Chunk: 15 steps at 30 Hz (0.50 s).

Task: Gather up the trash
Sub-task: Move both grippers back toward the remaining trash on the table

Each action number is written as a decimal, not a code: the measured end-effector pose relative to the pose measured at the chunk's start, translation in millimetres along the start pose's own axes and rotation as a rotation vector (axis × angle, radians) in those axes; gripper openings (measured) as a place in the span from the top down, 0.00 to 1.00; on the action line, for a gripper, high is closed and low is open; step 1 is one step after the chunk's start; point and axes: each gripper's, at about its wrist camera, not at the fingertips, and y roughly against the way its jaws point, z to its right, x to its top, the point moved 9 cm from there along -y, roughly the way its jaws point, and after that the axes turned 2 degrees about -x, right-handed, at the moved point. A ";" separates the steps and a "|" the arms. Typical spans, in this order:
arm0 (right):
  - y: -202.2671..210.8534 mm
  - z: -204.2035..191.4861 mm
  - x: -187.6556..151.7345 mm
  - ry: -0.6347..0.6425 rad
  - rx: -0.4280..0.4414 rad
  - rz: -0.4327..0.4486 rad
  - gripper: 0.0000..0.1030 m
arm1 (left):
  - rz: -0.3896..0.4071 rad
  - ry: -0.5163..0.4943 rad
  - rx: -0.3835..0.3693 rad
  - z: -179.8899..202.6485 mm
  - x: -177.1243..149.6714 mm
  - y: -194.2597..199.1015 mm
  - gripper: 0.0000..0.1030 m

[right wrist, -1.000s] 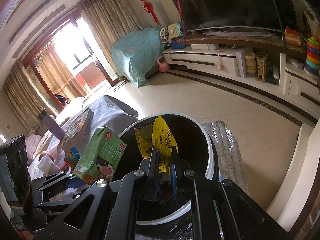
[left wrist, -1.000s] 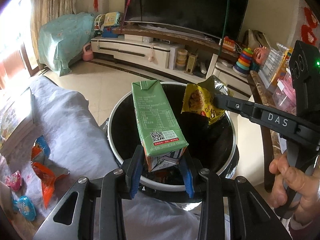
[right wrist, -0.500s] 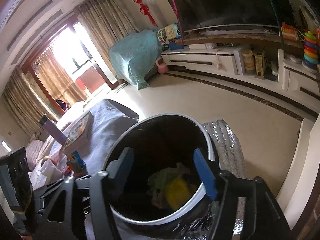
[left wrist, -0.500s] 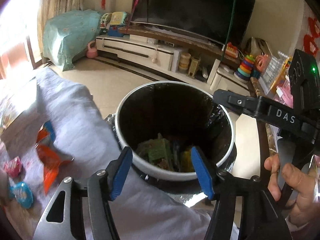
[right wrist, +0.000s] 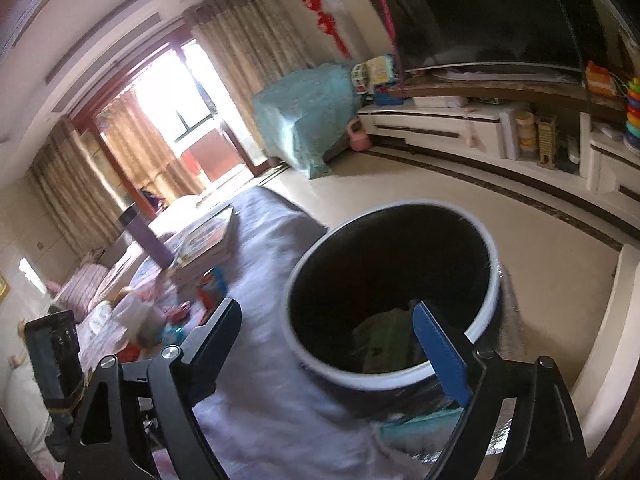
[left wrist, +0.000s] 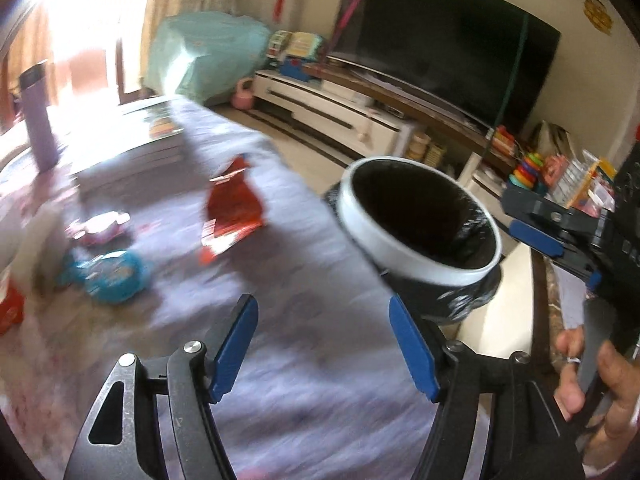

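Note:
A round white-rimmed trash bin [left wrist: 420, 256] with a black liner stands beside the cloth-covered table; it also shows in the right wrist view [right wrist: 396, 376], with a green carton [right wrist: 384, 332] lying inside. My left gripper [left wrist: 324, 348] is open and empty above the grey cloth. My right gripper [right wrist: 332, 344] is open and empty near the bin's rim; it shows in the left wrist view [left wrist: 548, 240]. On the cloth lie a red wrapper [left wrist: 234, 208], a blue packet [left wrist: 110, 274] and a pink packet [left wrist: 100, 228].
A purple bottle [left wrist: 38, 118] and a stack of books [left wrist: 140, 144] stand at the table's far side. A TV [left wrist: 444, 56] on a low white cabinet [left wrist: 332, 112] with toys lines the far wall. A white plastic bag [right wrist: 132, 316] lies on the table.
Both grippers opened and dropped the green carton and the yellow wrapper into the bin. The left gripper then swung left over the table; the right gripper pulled back a little.

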 end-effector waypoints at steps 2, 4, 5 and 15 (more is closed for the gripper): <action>1.3 -12.0 -7.1 0.008 0.019 -0.002 0.13 | 0.004 0.024 0.015 -11.5 -8.5 9.1 0.34; 2.0 -24.5 -13.9 0.021 0.034 -0.004 0.12 | 0.005 0.042 0.034 -23.5 -18.3 18.5 0.34; 2.2 -29.4 -16.8 0.027 0.039 -0.005 0.11 | 0.004 0.050 0.041 -28.1 -21.8 22.0 0.34; -14.0 -83.0 -52.0 0.105 0.102 -0.064 0.10 | 0.019 0.133 0.090 -70.8 -41.6 56.6 0.34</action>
